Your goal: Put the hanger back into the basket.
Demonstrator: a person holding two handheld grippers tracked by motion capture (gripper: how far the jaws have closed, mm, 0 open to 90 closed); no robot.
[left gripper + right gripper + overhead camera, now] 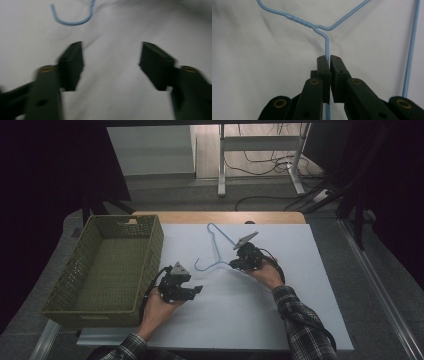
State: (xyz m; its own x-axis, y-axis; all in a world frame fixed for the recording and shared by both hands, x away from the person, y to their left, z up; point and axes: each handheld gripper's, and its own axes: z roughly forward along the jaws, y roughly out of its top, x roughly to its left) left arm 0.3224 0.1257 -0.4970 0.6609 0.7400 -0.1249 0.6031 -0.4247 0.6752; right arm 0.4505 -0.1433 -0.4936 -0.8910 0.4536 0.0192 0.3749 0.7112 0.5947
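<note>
The right gripper (329, 58) is clenched on the thin blue wire hanger (216, 251) lying mid-table on the white sheet (300, 285) — it may swivel or slip when lifted — while the left gripper (111, 57) gapes, grasping nothing.

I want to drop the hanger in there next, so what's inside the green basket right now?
The green basket looks empty in the high view: just its woven floor and walls. The strip of floor tucked behind its near wall is hidden. The hanger lies on the white cloth beside it.
</note>
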